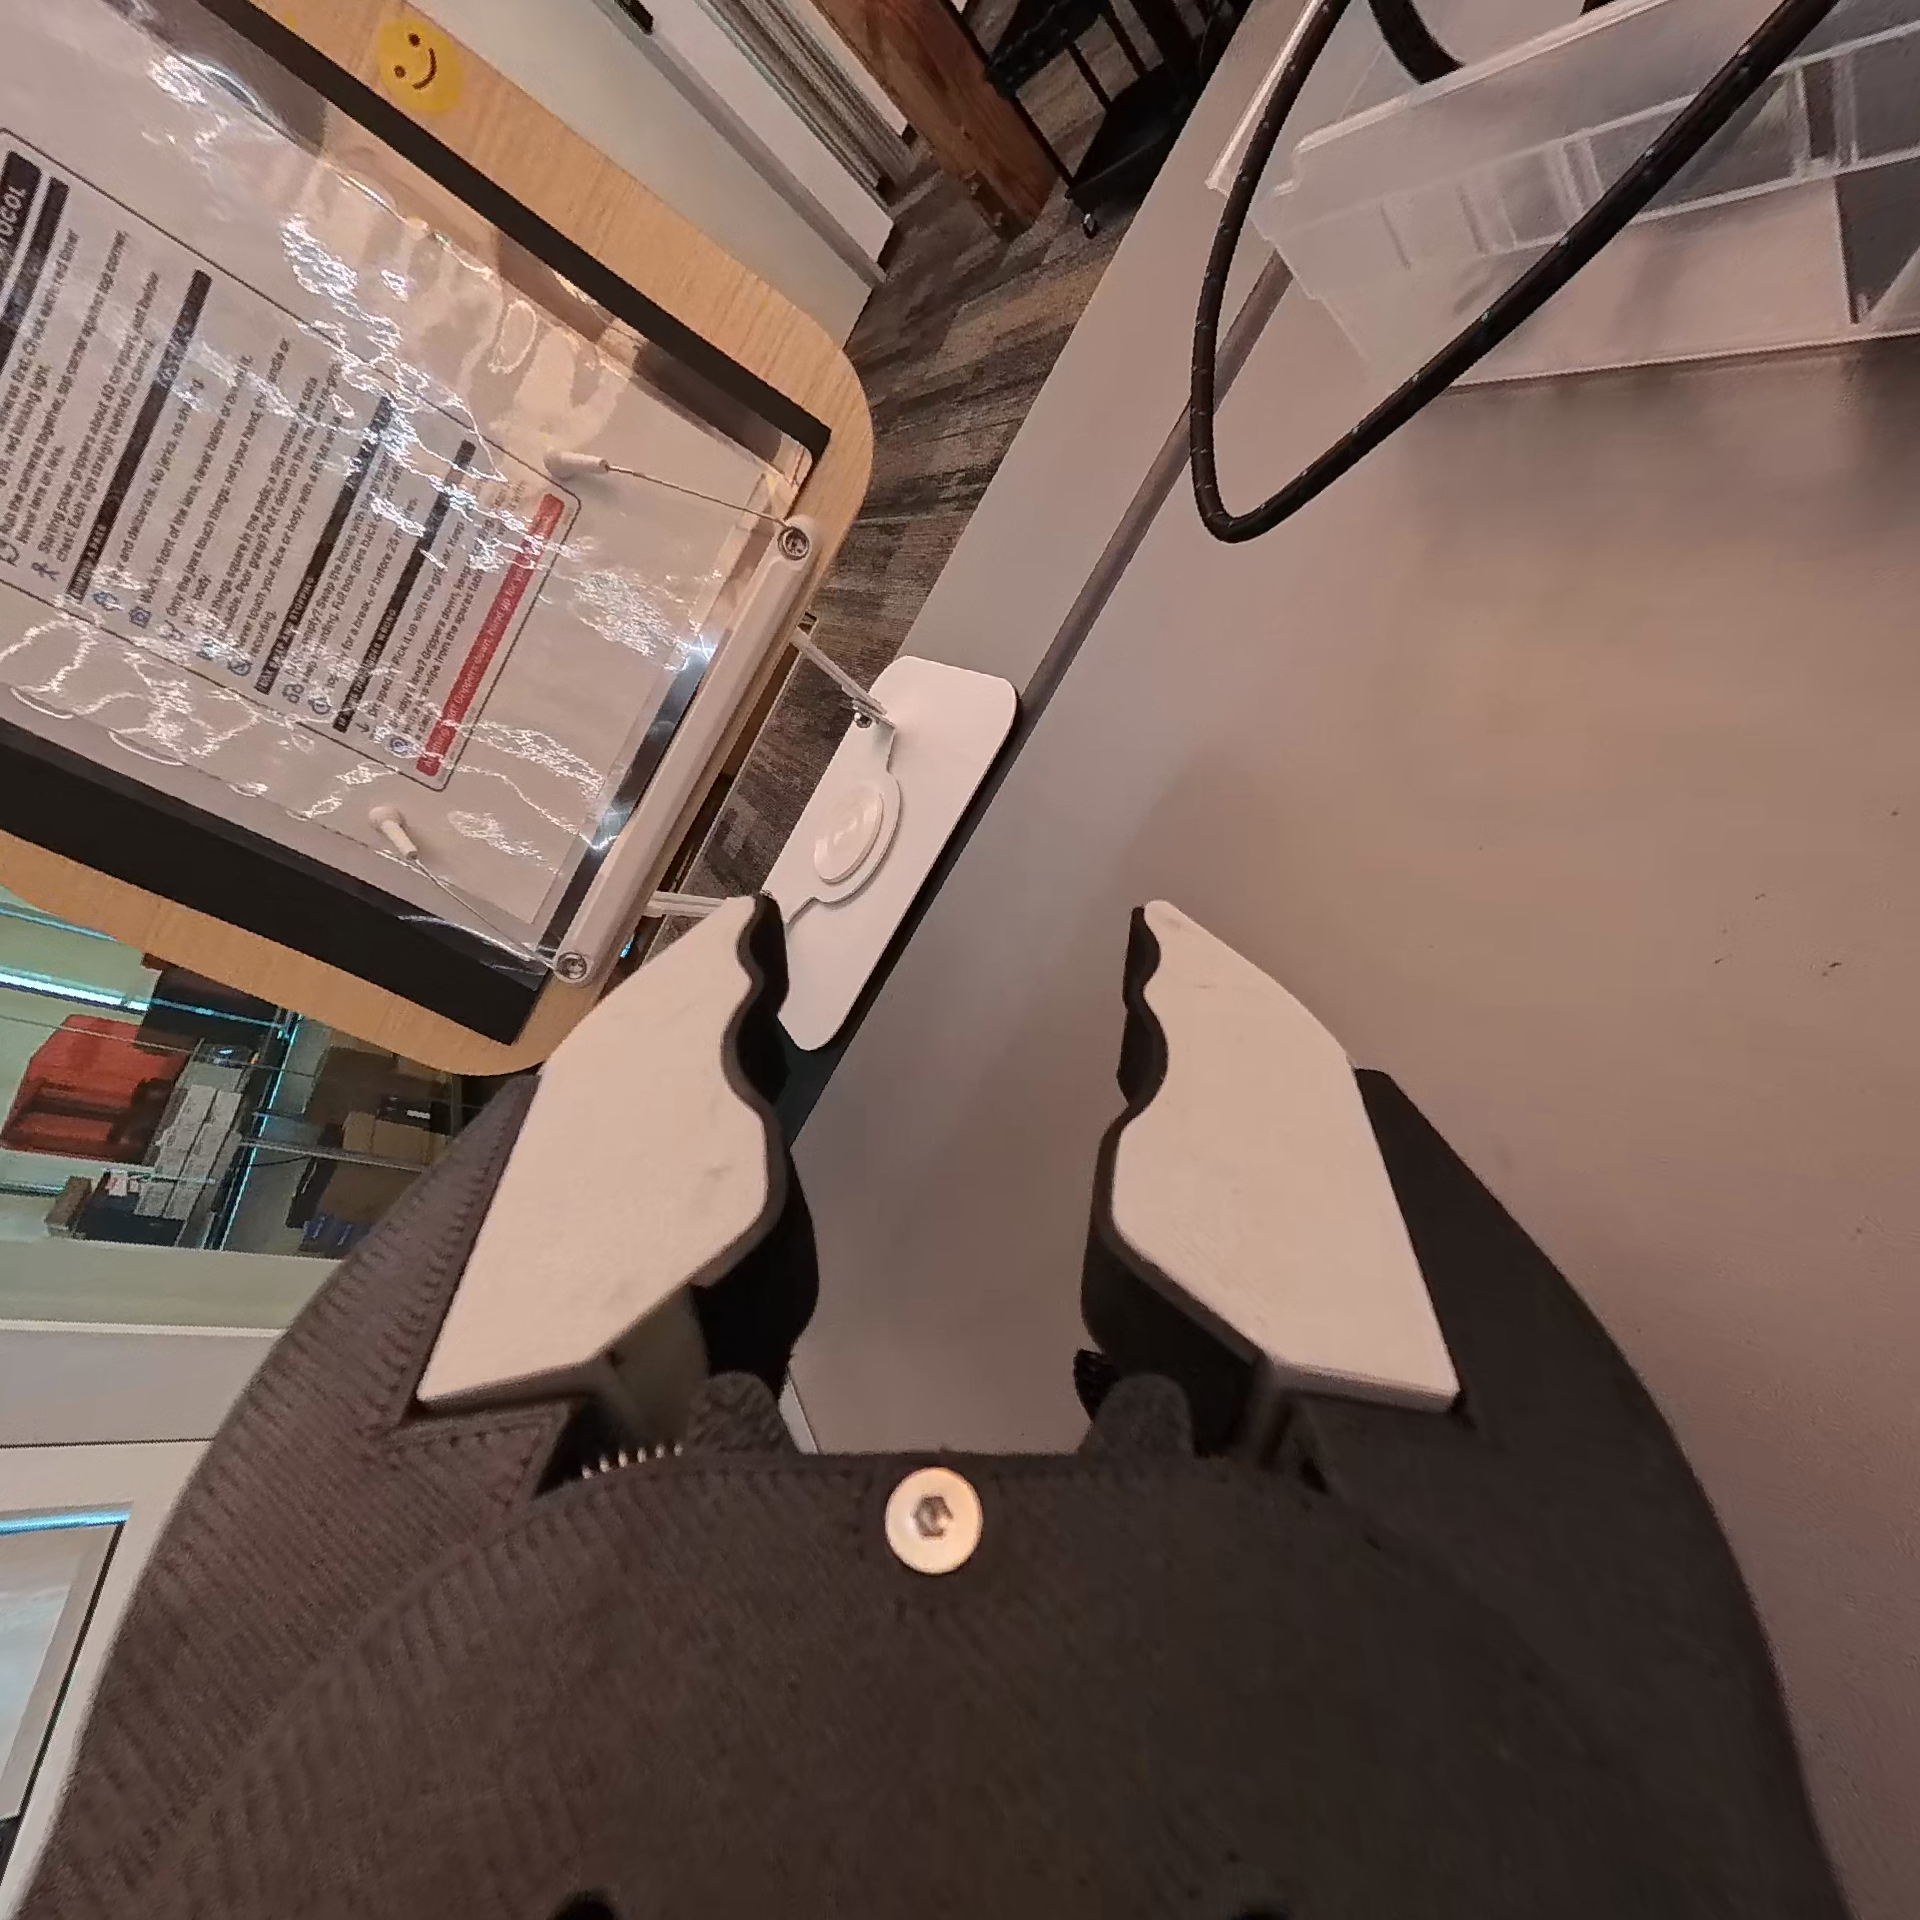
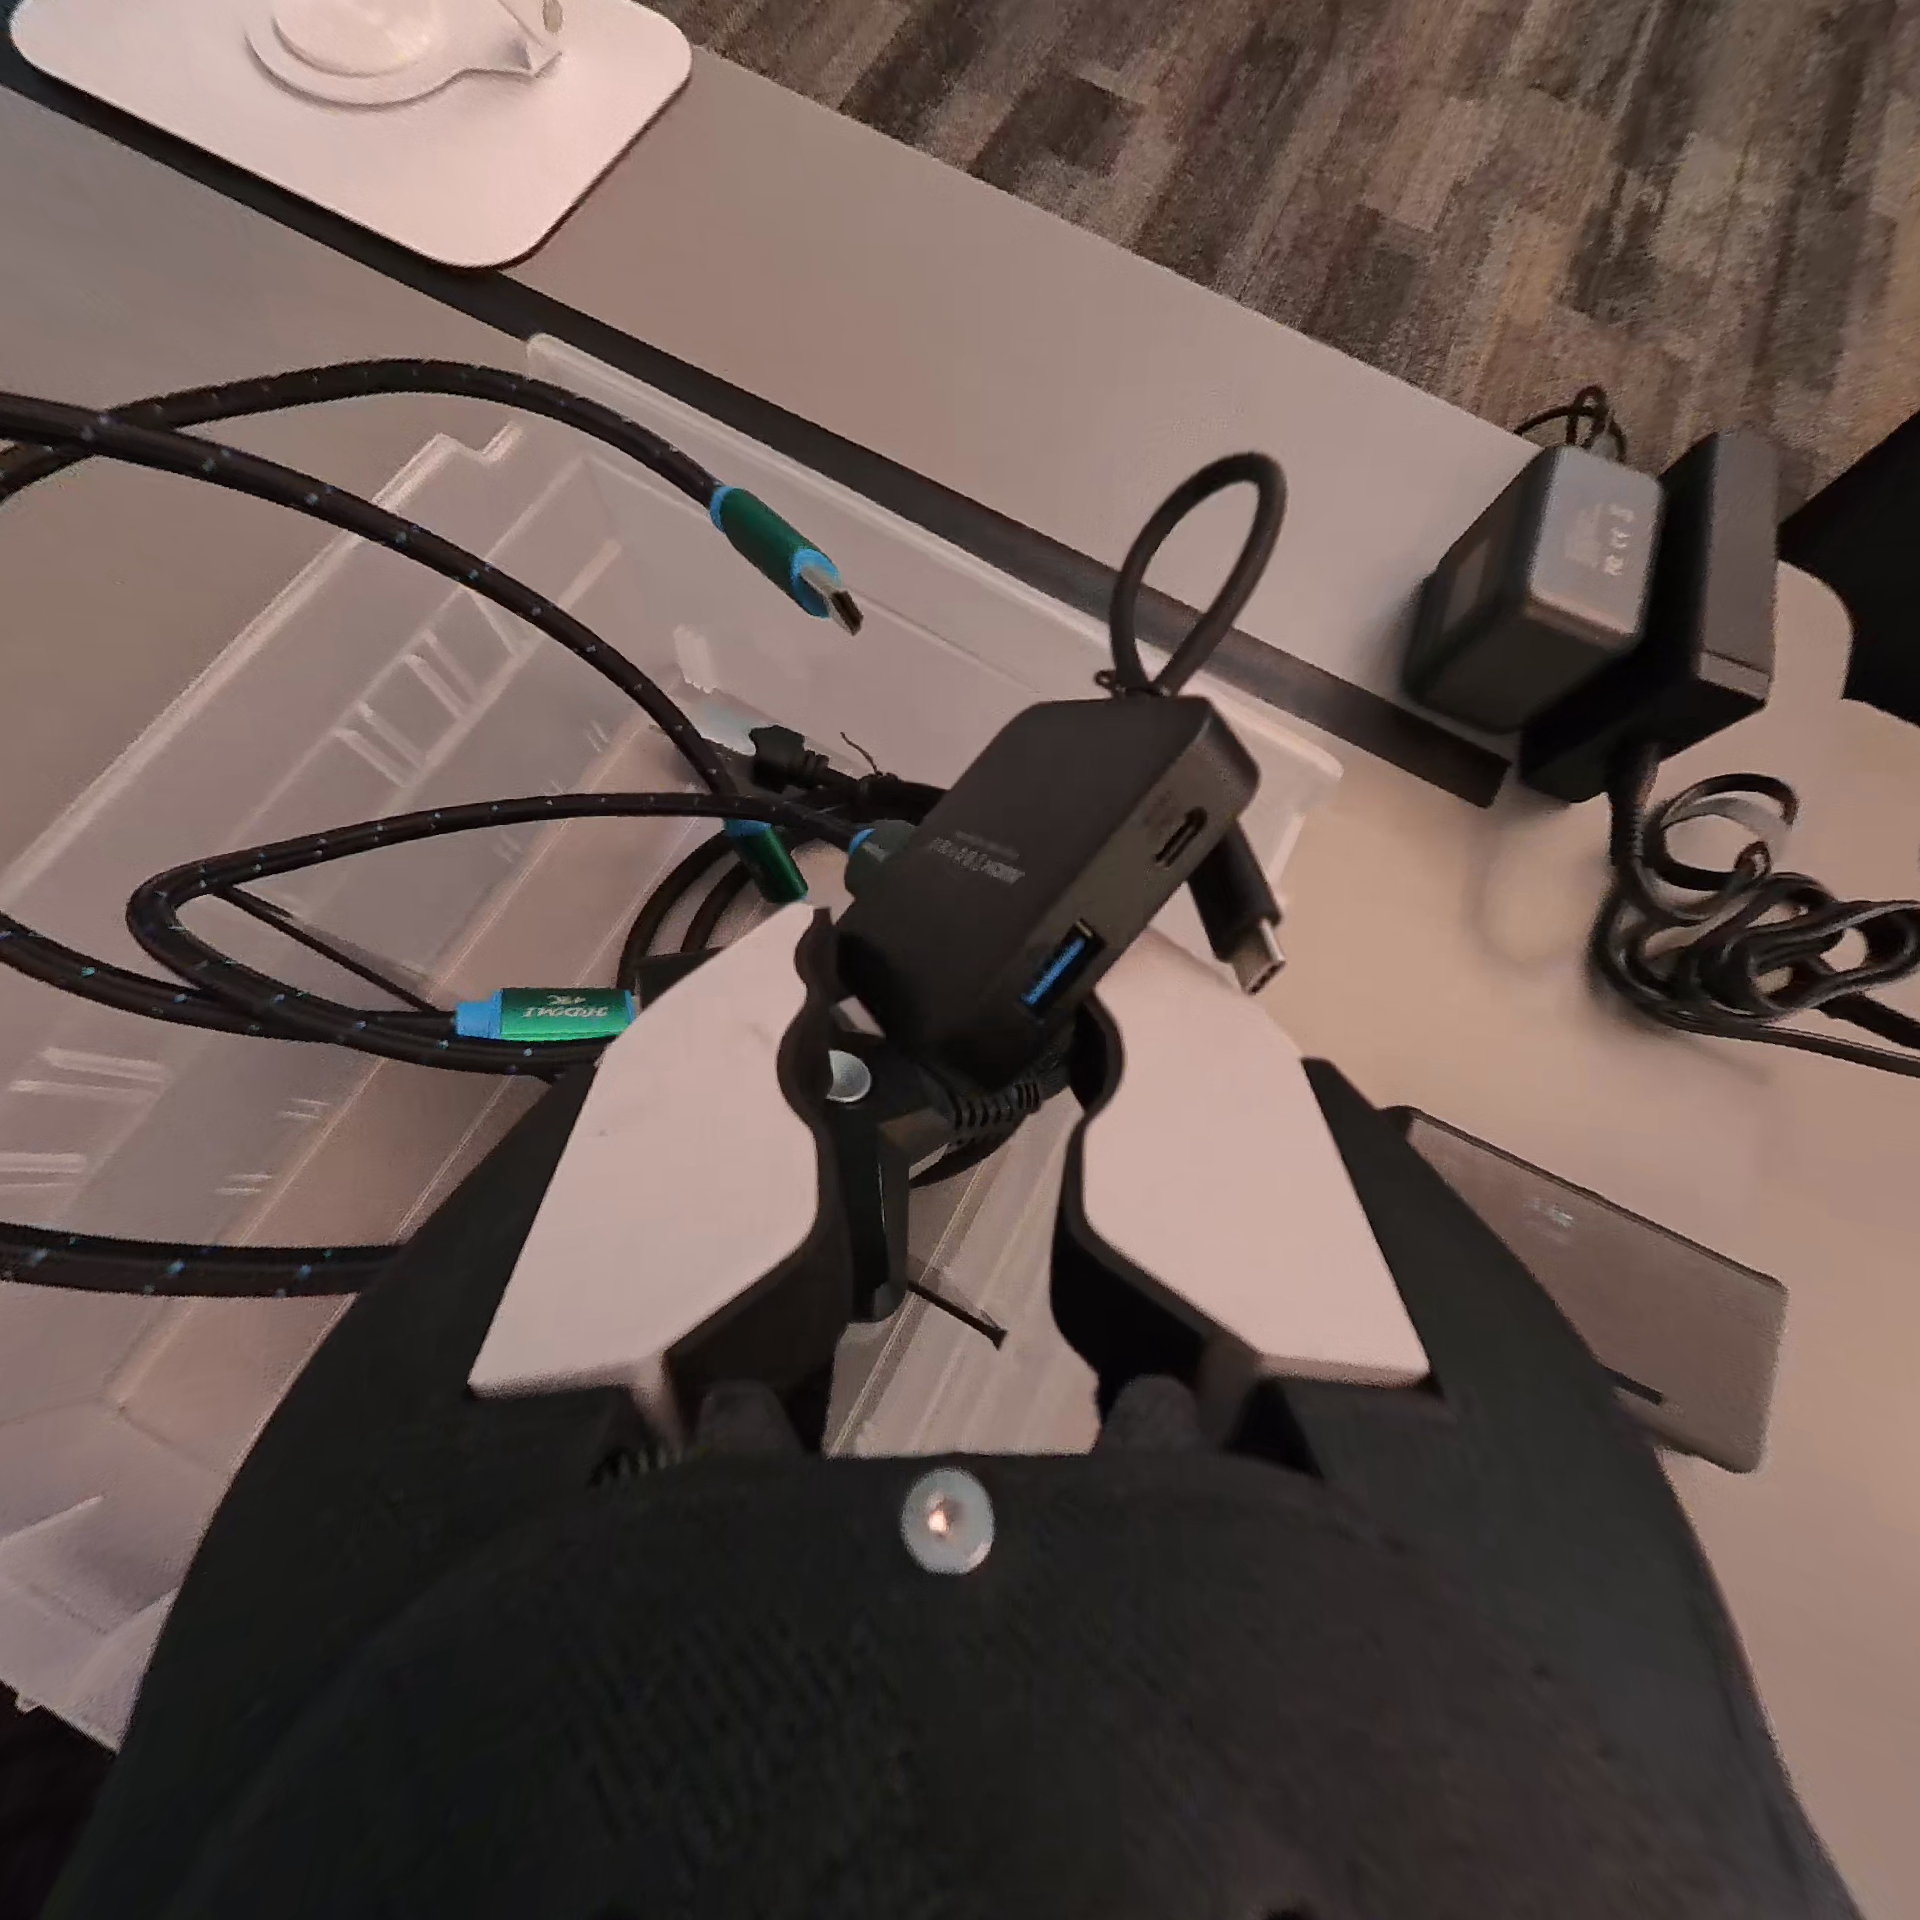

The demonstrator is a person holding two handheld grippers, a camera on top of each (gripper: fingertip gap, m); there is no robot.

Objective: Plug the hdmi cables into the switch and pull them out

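In the right wrist view, the right gripper [image 2: 951, 1003] sits at centre frame, its jaws closed around the lower end of the switch [image 2: 1049, 862], a small black box lifted clear of the pale surface [image 2: 1039, 416] and tilted toward the upper right. Holding it by one end seems meant to leave its side ports exposed for plugging. A short black pigtail cable [image 2: 1195, 561] loops from the switch's top and ends in a small plug at centre right.

Several braided black hdmi cables [image 2: 364, 488] with green plugs spread across the left half, lying over a clear plastic bin [image 2: 343, 727]. One green plug [image 2: 790, 561] hangs free at upper centre; another [image 2: 545, 1013] lies at left just beside the gripper. A third plug [image 2: 769, 857] meets the switch's left edge, but blur and the gripper hide whether it is seated.

A black power adapter [image 2: 1538, 592] sits at upper right.

In the left wrist view, the left gripper [image 1: 956, 925] is at centre frame, jaws wide apart and empty, above bare surface. Only a loop of braided cable [image 1: 1216, 416] shows at upper right; the switch is out of sight there.
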